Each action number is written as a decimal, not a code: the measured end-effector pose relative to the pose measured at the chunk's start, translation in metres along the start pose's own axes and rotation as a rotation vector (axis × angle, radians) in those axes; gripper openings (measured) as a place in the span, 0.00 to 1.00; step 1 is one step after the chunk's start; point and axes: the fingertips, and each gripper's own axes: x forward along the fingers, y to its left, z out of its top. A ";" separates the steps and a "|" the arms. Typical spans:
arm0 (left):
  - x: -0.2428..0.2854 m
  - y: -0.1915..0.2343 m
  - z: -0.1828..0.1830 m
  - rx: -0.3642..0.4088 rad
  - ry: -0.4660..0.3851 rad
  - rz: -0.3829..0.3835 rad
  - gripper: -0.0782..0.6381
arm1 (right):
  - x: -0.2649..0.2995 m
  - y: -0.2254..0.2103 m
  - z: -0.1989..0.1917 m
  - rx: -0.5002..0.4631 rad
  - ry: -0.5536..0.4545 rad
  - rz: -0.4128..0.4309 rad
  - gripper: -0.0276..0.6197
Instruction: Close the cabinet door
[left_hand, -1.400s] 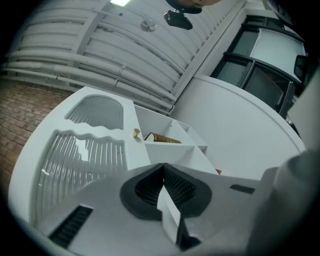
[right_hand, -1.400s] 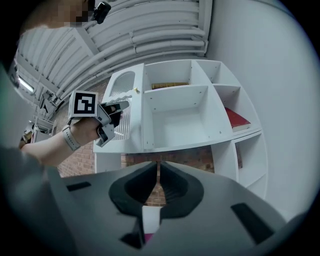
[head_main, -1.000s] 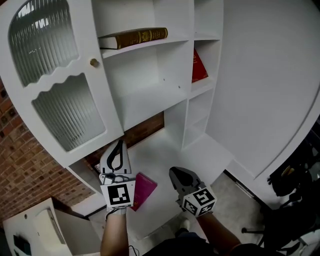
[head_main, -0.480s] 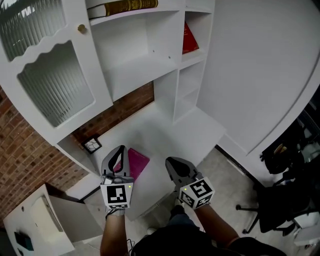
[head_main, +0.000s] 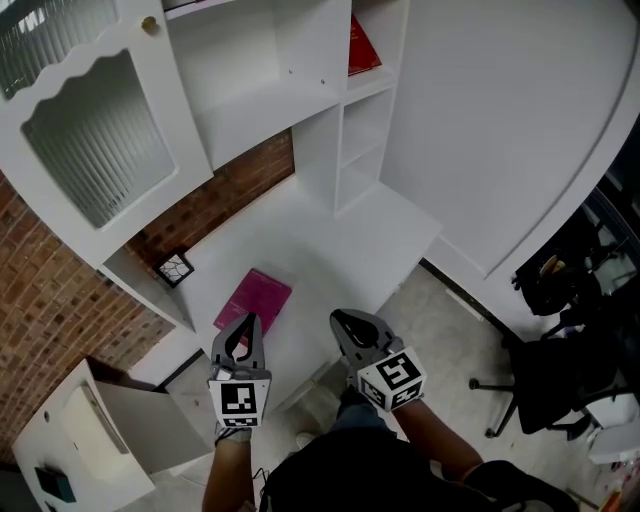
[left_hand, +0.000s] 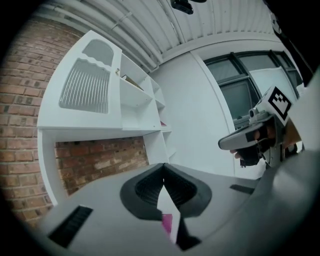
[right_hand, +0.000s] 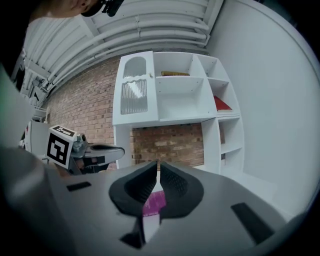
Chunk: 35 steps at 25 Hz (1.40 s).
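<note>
- Standing at 12 o'clock from you, the white cabinet (head_main: 270, 90) fills the top of the head view, with its middle and right shelves open to you.
- The cabinet door (head_main: 95, 140), with ribbed glass, sits at 10 o'clock. In the right gripper view it lies flat across the left compartment, level with the cabinet front.
- The white desk (head_main: 340, 240) runs below the shelves, with the brick wall (head_main: 60, 310) at 9 o'clock of it.
- A magenta book (head_main: 253, 300) lies flat on the desk, at 12 o'clock just beyond your left gripper (head_main: 248, 320).
- Your left gripper has its jaws pressed together on nothing and is well apart from the door.
- Your right gripper (head_main: 338, 318) hangs at 3 o'clock of the left one. Its jaws are drawn to a thin slit, and it is empty too.
- The door's round knob (head_main: 150, 23) sits at the door's right edge, near 11 o'clock.
</note>
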 end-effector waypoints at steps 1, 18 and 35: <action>-0.005 -0.003 -0.004 -0.007 0.007 -0.009 0.12 | -0.003 0.002 -0.003 -0.004 0.007 -0.001 0.09; -0.066 -0.023 -0.032 -0.105 0.052 -0.067 0.12 | -0.028 0.039 -0.025 0.017 0.027 -0.009 0.09; -0.087 0.004 -0.037 -0.136 0.014 -0.026 0.12 | -0.015 0.063 -0.026 -0.049 0.050 0.025 0.09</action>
